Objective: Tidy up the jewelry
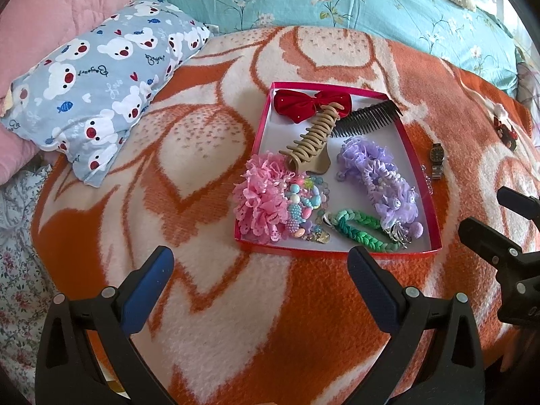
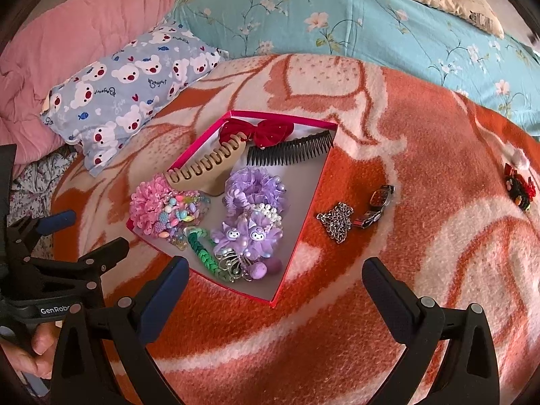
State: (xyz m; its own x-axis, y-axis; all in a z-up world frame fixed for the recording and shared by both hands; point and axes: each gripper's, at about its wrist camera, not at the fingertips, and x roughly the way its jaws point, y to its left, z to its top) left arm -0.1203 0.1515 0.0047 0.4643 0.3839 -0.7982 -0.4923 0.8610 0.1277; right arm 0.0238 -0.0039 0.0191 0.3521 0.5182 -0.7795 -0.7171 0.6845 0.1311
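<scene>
Bed scene, left to right. At 9 o'clock, a bear-print pillow point(image 1: 101, 94) lies on the orange-and-white blanket point(image 1: 209, 303), against a pink quilt point(image 2: 77, 30). The left hand-held gripper point(image 1: 260, 290) hangs above bare blanket at 6 o'clock in its own view, fingers spread wide and holding nothing.

Centre: a red-rimmed shallow box point(image 1: 266, 118) rests flat on the blanket. Inside it, a red velvet bow point(image 1: 303, 104) sits at 12 o'clock, a tan claw clip point(image 1: 314, 138) lies diagonally below it, and a black comb point(image 1: 368, 121) leans on the rim at 1 o'clock. A pink lace scrunchie point(image 1: 260, 199) and a heap of coloured beads point(image 1: 303, 209) occupy 8 o'clock, a purple scrunchie point(image 1: 381, 179) fills 4 o'clock, and a green braided band point(image 1: 361, 233) lies at 6 o'clock.

Just outside the box's right wall lie a silver chain point(image 2: 337, 221) and, beside it, a wristwatch point(image 2: 376, 206). Well apart at 3 o'clock is a red-and-black hair clip point(image 2: 518, 185). The right hand-held gripper point(image 2: 275, 285) hovers over the box's near corner, fingers spread, empty.
</scene>
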